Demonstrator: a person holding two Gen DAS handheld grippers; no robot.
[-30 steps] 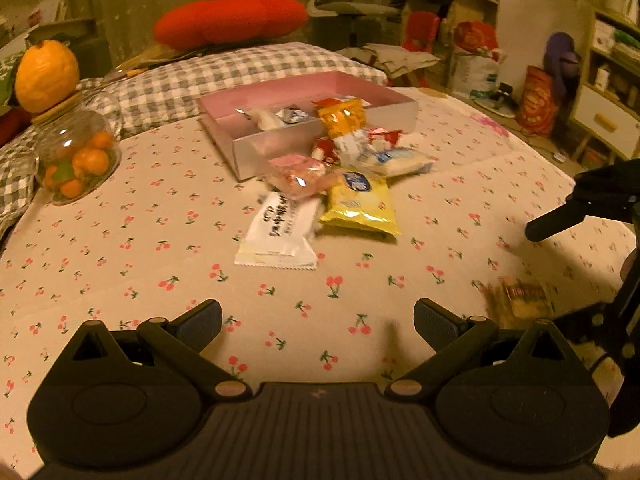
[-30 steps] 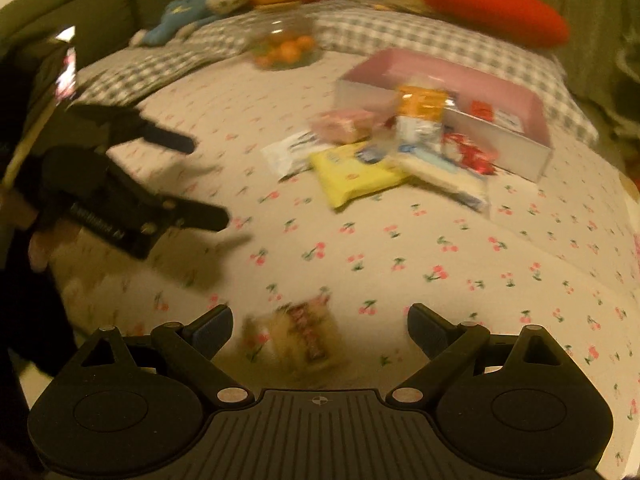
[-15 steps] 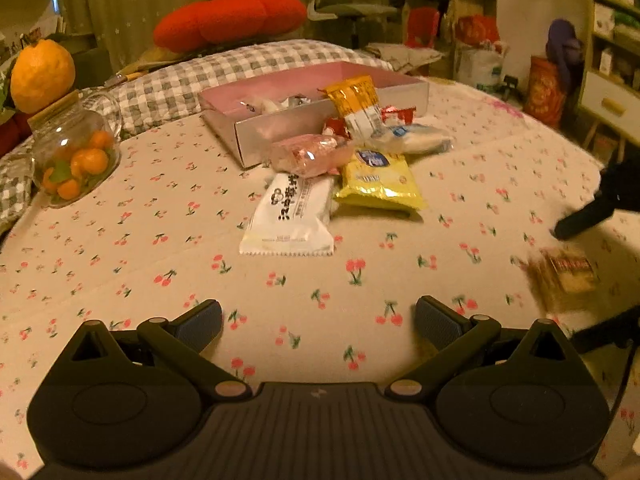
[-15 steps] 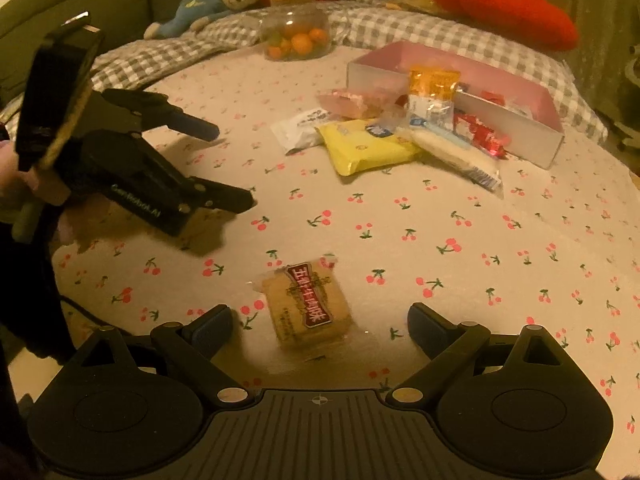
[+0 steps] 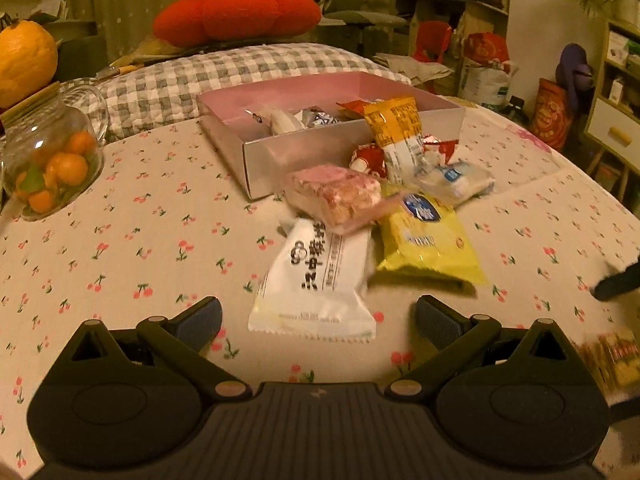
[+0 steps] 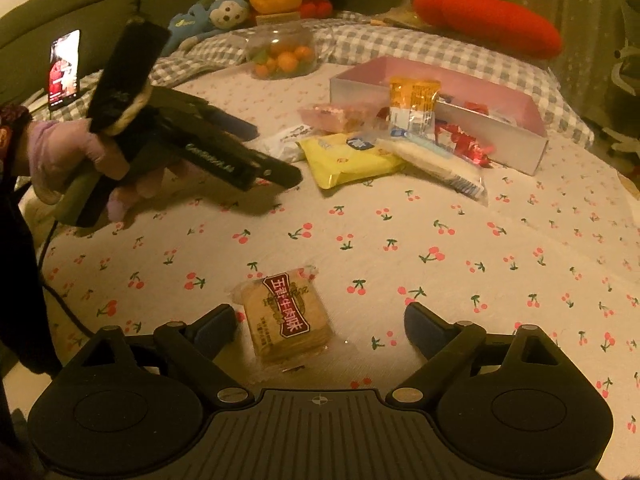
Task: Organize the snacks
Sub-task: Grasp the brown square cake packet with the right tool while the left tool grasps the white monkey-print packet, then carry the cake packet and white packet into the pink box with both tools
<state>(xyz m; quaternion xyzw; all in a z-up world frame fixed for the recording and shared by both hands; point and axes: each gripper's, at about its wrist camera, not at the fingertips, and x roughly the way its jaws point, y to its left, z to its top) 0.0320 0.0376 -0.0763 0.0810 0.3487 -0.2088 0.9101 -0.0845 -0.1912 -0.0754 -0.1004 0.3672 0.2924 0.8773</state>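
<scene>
Reaching: left gripper [image 5: 318, 314], fingers apart, faced white packet [image 5: 316, 276] at 12 o'clock.
Right gripper [image 6: 318, 322]: fingers apart, straddled beef-jerky packet [image 6: 286, 318].
Advice: centre, then close gently.

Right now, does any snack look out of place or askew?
Yes. The tan cracker packet with the red label lies alone, far from the pile beside the pink cardboard box. The orange-and-white packet leans tilted over the box's front wall.

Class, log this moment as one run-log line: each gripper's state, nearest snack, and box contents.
left gripper: open, over white packet | right gripper: open, around brown biscuit pack | pink box: few snacks inside, pile outside
</scene>
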